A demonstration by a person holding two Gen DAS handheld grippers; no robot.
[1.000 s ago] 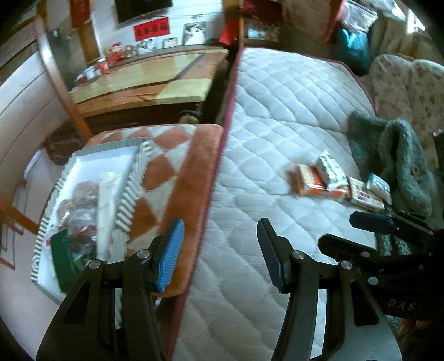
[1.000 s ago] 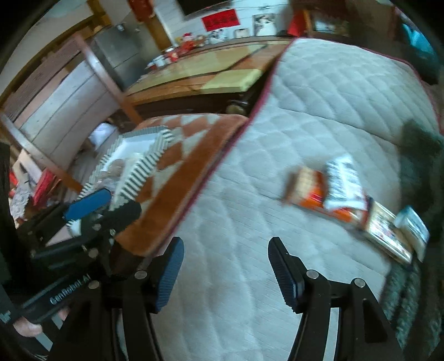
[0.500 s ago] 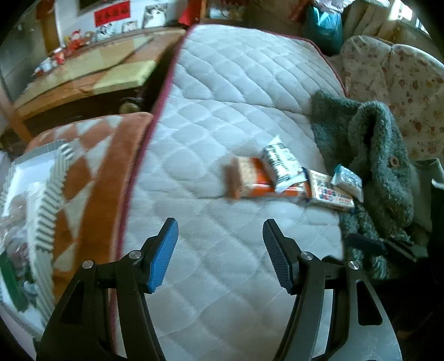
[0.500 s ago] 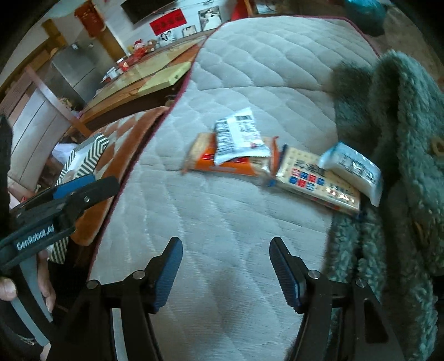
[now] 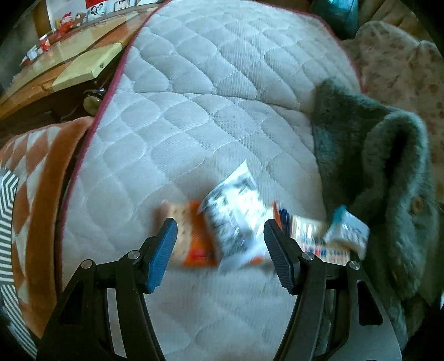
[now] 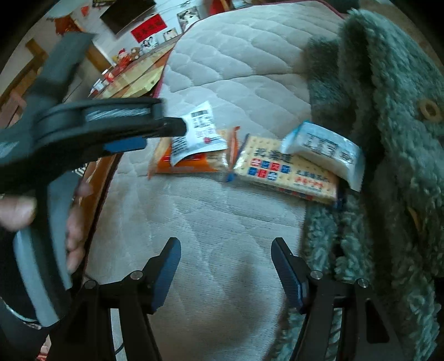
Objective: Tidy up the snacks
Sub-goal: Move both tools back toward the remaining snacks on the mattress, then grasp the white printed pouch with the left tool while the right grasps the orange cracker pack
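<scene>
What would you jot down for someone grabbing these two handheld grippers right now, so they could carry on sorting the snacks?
Left gripper: open, empty, poised over the white black-printed packet, which lies on the orange cracker pack.
Right gripper: open, empty, over bare quilted mattress, short of the snacks.
Snacks: four in a row on the mattress. Beside the orange pack lies the cream cracker pack, with the small white-blue packet resting on it against the green fleece coat.
Done: nothing lifted in these views.
Left: pick up all four and put them away.

Blurred Chinese characters on the cracker pack (image 6: 285,166) and red wall banner (image 6: 149,27) — none legible.
</scene>
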